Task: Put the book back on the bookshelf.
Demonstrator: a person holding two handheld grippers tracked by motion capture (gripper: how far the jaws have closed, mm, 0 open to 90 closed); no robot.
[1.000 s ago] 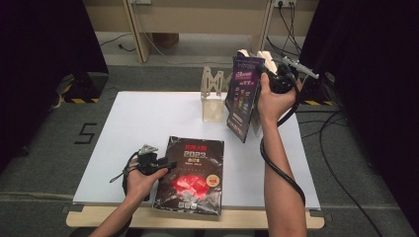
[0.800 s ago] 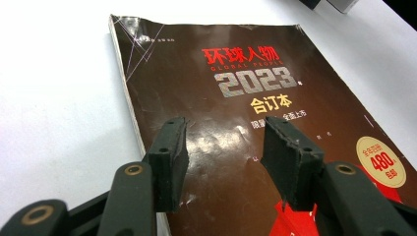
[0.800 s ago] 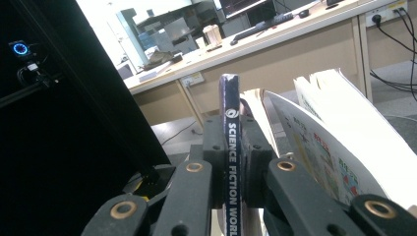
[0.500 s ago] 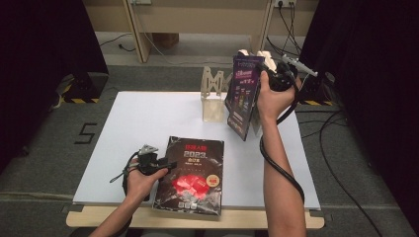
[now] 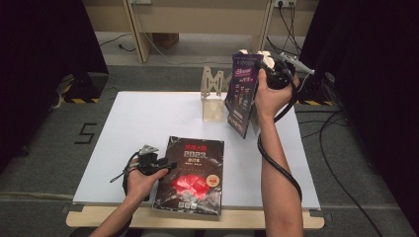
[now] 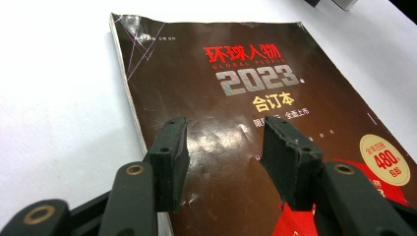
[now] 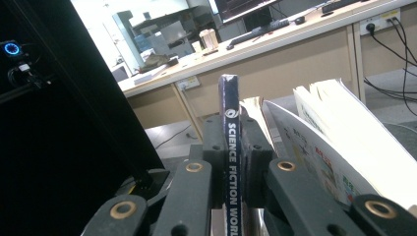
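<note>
Since a moment ago you've barely shifted: your right gripper [image 5: 269,74] stays clamped on the magazine [image 5: 242,94] above the white table [image 5: 148,118], your left gripper [image 6: 223,147] gaping empty over the bound volume [image 6: 236,98].

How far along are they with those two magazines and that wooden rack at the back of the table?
Nothing sits in the wooden rack yet. In hand: the right gripper is clamped on the spine of the purple magazine, held upright in the air beside the rack. Left to do: the dark 2023 magazine lies flat on the table, with the left gripper open over its cover.
</note>
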